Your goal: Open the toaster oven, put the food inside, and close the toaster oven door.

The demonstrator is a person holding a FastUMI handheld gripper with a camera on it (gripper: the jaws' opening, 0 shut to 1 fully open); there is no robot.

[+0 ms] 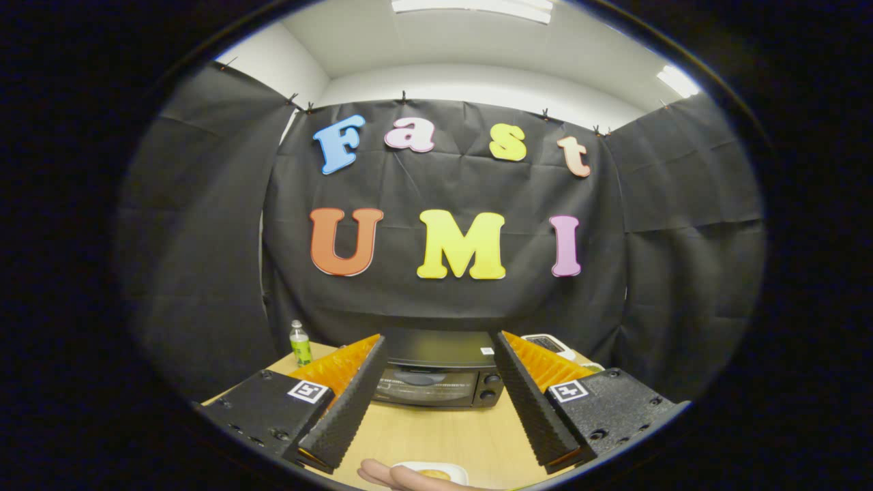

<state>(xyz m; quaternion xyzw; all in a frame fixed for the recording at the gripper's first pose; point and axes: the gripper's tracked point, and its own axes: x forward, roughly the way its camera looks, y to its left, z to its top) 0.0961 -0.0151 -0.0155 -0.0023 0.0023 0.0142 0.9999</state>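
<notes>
A black toaster oven (436, 372) stands on the wooden table (443, 436), beyond the fingers and between them in line, with its glass door closed and two knobs (489, 386) on its right side. My gripper (436, 354) is open wide with nothing between its fingers, held well back from the oven. Close below the fingers, a white plate (436, 470) carries a piece of yellowish food (434, 473), and a person's hand (392, 476) rests at the plate's near edge.
A small green bottle (299, 343) stands on the table to the left of the oven. A white device (549, 342) sits behind the oven's right corner. Bare tabletop lies between the plate and the oven.
</notes>
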